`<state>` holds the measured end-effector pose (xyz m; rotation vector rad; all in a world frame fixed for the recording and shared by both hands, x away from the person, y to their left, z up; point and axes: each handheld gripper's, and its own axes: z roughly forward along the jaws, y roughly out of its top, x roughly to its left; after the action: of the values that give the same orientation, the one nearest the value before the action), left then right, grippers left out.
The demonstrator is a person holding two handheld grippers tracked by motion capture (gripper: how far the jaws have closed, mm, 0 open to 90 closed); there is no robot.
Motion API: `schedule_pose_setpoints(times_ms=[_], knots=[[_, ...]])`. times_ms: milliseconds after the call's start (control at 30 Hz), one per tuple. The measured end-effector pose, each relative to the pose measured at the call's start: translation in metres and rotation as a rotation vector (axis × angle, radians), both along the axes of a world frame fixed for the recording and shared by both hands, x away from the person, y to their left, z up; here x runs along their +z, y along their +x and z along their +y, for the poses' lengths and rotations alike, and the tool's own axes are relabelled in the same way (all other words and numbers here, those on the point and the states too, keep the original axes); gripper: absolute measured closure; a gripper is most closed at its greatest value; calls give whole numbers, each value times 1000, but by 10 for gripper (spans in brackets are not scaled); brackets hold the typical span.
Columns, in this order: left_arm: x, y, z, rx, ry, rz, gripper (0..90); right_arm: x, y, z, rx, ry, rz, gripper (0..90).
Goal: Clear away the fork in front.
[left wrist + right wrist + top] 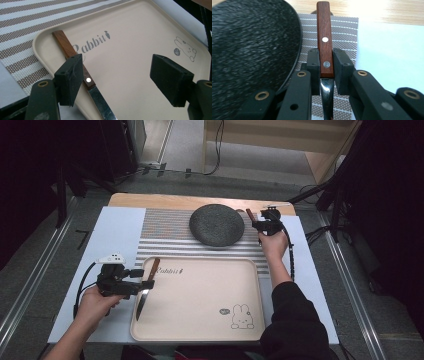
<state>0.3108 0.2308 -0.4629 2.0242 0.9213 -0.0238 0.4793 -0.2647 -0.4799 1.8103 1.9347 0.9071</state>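
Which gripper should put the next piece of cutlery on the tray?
Probably the right gripper: it is shut on a wooden-handled utensil beside the dark plate. The left gripper is open over the knife lying in the tray.

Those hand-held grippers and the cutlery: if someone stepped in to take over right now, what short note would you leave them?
Right hand-held gripper: shut on the wooden handle of a utensil, held beside the dark stone plate over the striped placemat; its metal end is hidden.
Left hand-held gripper: open, jaws astride the wooden-handled knife, not gripping it.
The knife lies along the left edge of the beige rabbit tray.
Done: knife is on the tray.
Left, probably: set the held utensil down somewhere; its destination is unclear.
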Motion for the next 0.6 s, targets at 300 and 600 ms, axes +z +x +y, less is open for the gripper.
schedule_pose_setpoints(times_ms=[300,600], knots=[[-1,1,-2,-1,8,5,275,17,-10,-5,54,19,-19,751],[0,3,-3,3,8,9,274,31,-23,-4,101,37,-32,751]])
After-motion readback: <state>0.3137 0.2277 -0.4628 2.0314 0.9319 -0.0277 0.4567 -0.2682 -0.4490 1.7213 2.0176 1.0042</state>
